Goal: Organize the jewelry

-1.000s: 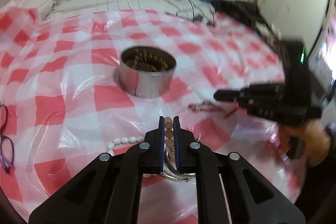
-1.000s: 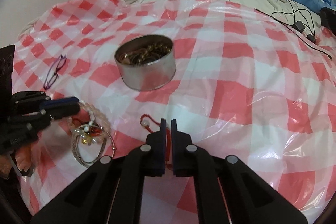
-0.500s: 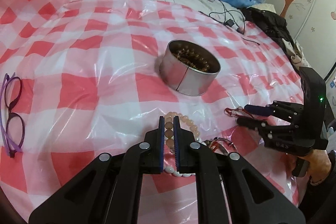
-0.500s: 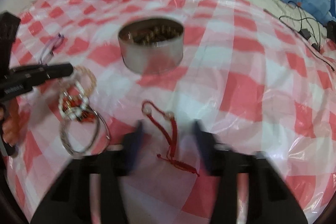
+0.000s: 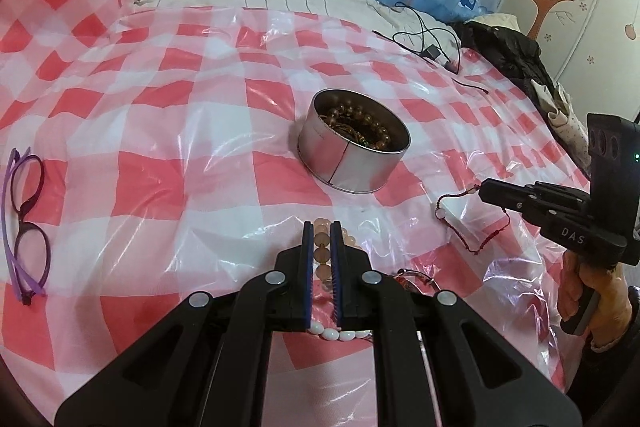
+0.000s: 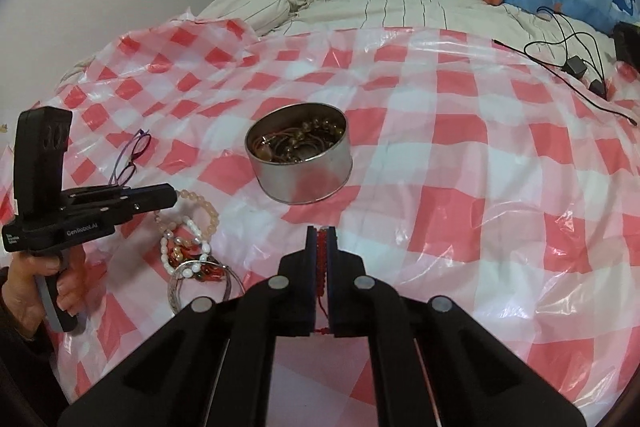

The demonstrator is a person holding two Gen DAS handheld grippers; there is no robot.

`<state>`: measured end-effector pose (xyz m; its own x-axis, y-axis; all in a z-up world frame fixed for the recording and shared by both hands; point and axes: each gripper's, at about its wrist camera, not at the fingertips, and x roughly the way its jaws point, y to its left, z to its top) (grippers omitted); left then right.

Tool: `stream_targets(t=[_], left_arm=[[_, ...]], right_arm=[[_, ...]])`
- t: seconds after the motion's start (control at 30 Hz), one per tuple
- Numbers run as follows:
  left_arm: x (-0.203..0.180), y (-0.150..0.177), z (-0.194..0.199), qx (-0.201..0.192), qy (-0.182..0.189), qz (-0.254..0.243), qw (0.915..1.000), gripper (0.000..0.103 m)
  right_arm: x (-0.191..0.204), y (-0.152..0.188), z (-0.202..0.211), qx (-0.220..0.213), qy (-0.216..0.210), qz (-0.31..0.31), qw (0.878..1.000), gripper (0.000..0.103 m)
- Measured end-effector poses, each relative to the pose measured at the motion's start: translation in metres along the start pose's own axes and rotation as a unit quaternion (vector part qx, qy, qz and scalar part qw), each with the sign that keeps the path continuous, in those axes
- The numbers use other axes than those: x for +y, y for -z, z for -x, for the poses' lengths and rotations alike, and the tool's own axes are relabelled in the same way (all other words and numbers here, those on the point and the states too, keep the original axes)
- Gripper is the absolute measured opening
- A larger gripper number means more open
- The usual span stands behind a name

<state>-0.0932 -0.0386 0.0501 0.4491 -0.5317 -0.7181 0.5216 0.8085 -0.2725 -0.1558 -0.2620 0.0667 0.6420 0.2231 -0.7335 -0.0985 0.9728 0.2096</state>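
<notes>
Right wrist view: right claw, just closed on the red cord; left claw pinches the bead bracelet. Either could slip or snag short of the tin mid-sheet.

Shiny metal tin, glossy crinkled plastic sheet

We can read "DAS" in pale letters on the black body of the right gripper and "GenRobot.AI" on the side of the left gripper, with a small illegible label beside it.
</notes>
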Motion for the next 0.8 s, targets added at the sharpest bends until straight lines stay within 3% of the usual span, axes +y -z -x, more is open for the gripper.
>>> stream_targets(t=[0.23,0.53,0.63,0.7,0.8], left_arm=[[-0.016,-0.01,0.011,-0.012,0.009,-0.022,0.9997,0.007],[-0.049,-0.068,0.01,-0.054,0.044,-0.035,0.997,0.007],[-0.05,-0.091,-0.003,-0.069,0.061,-0.018,0.9956,0.007],[-0.042,-0.102,-0.023,-0.061,0.042,-0.003,0.9972,0.007],[-0.021,-0.104,-0.058,-0.008,0.015,0.023,0.9996,0.008]], right_arm=[[0.003,-0.012,0.018,-0.042,-0.031,-0.007,0.999,0.004],[0.003,-0.048,0.028,-0.085,-0.042,-0.01,0.995,0.004],[0.003,-0.061,0.024,-0.09,-0.05,-0.01,0.995,0.004],[0.007,-0.073,0.017,-0.094,-0.057,-0.009,0.994,0.005],[0.01,-0.089,0.0,-0.096,-0.074,-0.015,0.993,0.005]])
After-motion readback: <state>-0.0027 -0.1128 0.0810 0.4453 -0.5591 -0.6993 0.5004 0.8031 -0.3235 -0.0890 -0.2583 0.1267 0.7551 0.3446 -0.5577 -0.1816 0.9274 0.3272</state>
